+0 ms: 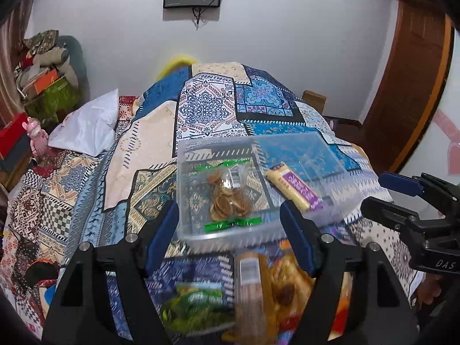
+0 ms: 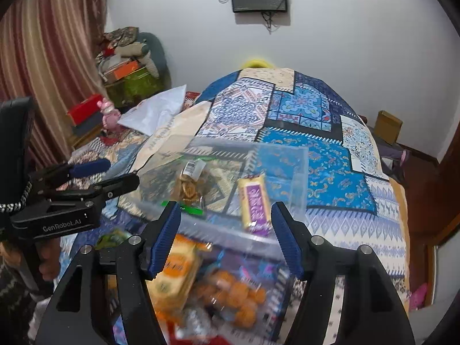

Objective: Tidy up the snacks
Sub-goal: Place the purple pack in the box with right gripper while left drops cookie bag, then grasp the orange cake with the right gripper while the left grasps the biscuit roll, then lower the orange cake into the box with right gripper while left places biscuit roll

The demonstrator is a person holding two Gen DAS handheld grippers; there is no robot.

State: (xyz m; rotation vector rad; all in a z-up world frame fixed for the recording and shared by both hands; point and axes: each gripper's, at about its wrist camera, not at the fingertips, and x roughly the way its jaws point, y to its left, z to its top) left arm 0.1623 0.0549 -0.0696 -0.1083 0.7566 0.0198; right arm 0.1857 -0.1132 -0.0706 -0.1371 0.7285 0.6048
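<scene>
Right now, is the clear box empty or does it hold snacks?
Not empty. The clear box holds a bag of round crackers; a yellow and purple packet leans over its right rim.

A bed under a blue patchwork-print cotton bedspread (image 1: pixel 207 109) carries a clear rectangular plastic container (image 1: pixel 184 201), loose snack packets (image 2: pixel 172 276) (blurred) and a white pillow (image 1: pixel 86 126).
</scene>
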